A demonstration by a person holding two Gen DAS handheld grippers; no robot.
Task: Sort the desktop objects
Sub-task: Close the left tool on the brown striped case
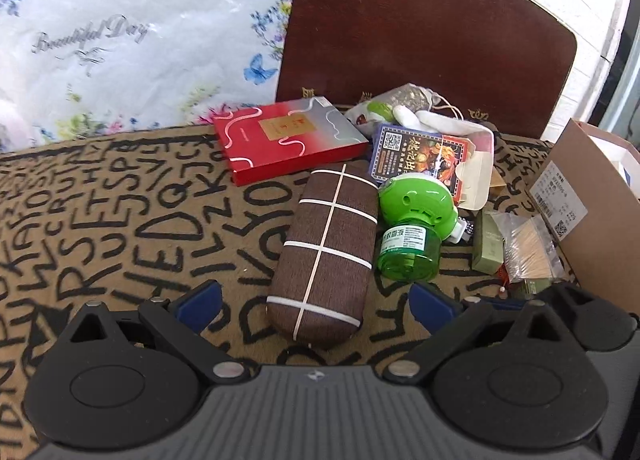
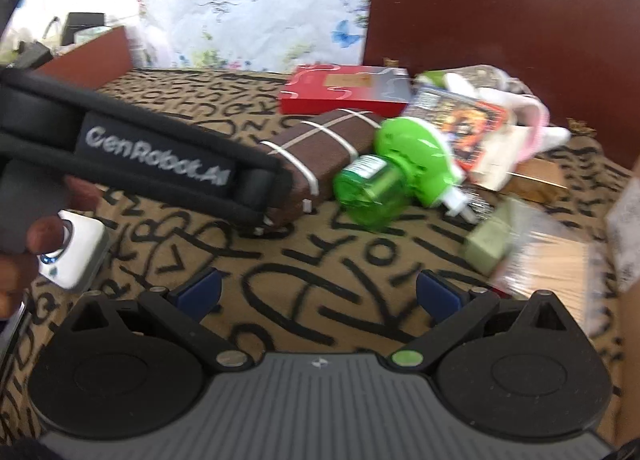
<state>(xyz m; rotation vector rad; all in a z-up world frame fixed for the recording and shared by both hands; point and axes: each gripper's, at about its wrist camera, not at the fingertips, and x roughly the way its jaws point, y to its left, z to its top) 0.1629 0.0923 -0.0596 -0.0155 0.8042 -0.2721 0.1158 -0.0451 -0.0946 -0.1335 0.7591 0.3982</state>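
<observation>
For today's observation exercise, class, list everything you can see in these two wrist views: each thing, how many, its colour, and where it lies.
Glasses case: one, brown with white grid lines, centre of the cloth.
Green bottle: one, bright green, on its side, right of the case.
Red box: one, red and silver, behind the case.
Printed packet: one, blue and orange, behind the bottle.
Toothpick bag: one, clear, tan sticks, far right.
Cardboard box: one, brown, right edge.
Lettered cloth: one, tan with black letters, under everything.
Left gripper: fingers open, before the case.
Right gripper: fingers open, empty.
</observation>
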